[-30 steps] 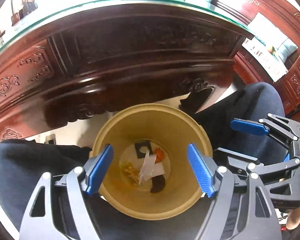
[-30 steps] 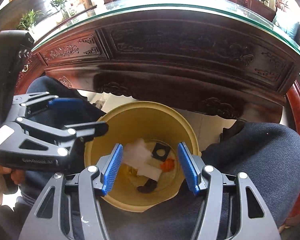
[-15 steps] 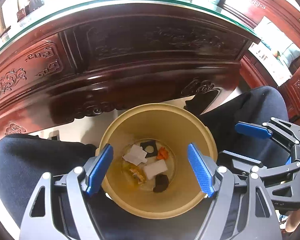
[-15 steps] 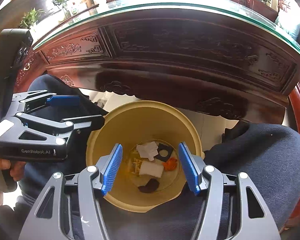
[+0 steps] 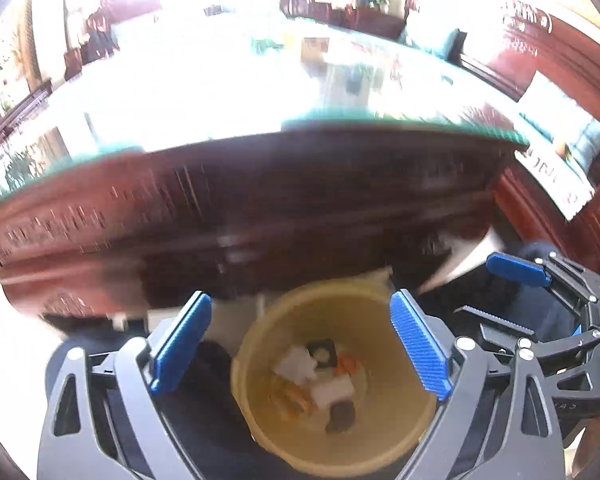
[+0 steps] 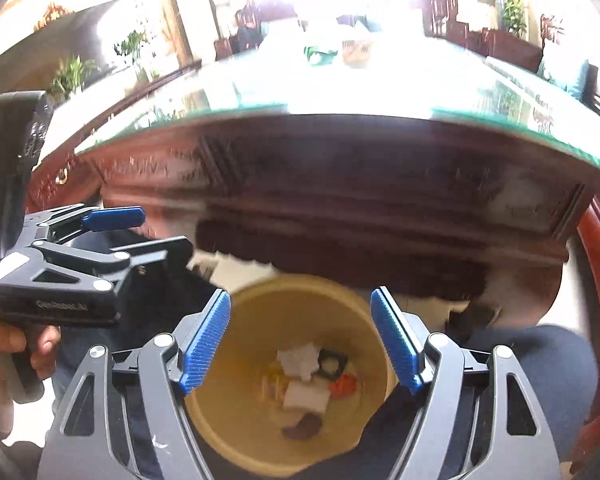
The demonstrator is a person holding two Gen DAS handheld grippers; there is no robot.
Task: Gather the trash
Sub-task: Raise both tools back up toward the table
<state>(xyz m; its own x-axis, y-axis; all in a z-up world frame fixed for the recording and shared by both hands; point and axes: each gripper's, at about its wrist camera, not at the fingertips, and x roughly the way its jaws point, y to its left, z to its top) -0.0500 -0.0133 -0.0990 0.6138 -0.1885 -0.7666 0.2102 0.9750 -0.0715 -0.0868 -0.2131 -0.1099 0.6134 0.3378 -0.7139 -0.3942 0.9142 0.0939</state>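
Note:
A yellow waste bin (image 5: 384,320) sits between the person's knees; it also shows in the right wrist view (image 6: 260,312). At its bottom lie several scraps: white crumpled paper (image 5: 296,362), a black square piece (image 5: 322,351), an orange bit (image 5: 346,365) and a dark lump (image 5: 342,414). The same paper (image 6: 300,360) shows in the right wrist view. My left gripper (image 5: 300,350) is open and empty above the bin. My right gripper (image 6: 300,344) is open and empty above it too, and it appears at the right of the left wrist view (image 5: 500,296).
A carved dark red wooden table (image 5: 260,208) with a glass top (image 6: 340,88) stands just ahead of the bin. Small items sit far back on the glass (image 6: 320,52). The person's dark trousers (image 6: 540,360) flank the bin. Red wooden furniture (image 5: 560,80) stands at the right.
Both grippers have lifted and tilted up, so the tabletop now shows and the bin sits lower in view. The white paper has settled at the bin's bottom. The frames are motion-blurred.

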